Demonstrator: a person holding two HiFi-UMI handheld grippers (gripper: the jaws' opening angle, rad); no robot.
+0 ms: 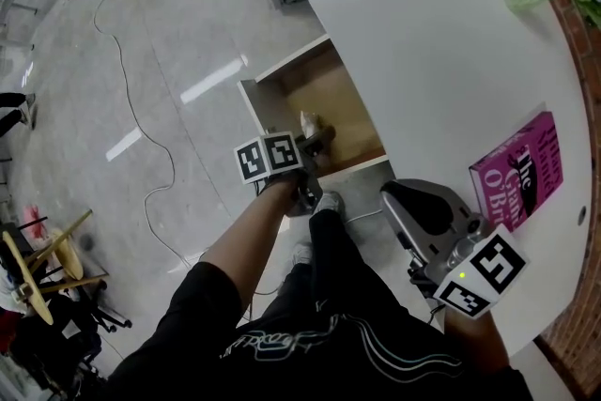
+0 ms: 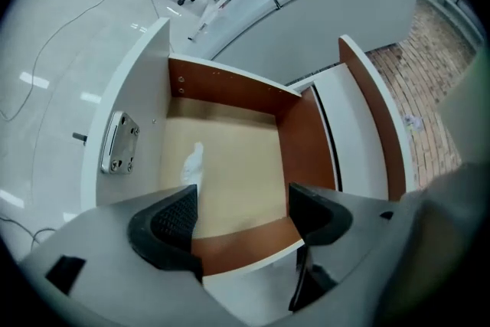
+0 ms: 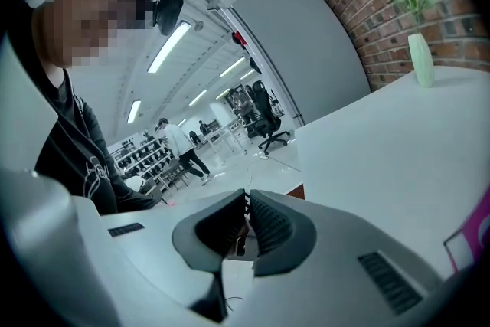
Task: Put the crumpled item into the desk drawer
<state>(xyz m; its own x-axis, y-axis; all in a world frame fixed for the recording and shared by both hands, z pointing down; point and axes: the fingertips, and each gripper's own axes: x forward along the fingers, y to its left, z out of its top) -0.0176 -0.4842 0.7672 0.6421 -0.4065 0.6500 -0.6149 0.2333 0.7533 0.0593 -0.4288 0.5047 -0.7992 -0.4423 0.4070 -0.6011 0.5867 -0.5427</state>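
Inside the open drawer, on its wooden floor, the crumpled item lies loose, close to the white panel that carries the metal plate. Its long axis runs along that panel, with the narrow tip toward the drawer's far brown wall. Your left tongs hover over the drawer's near edge, released, pads wide apart with nothing between them. The item sits just beyond the left pad. Most of the drawer floor beside the item is bare wood. Your right tongs are clenched on nothing, over the white table beside the drawer. Farther from the drawer, a pink book lies flat on the table. Glossy grey floor spreads out past the drawer's front.
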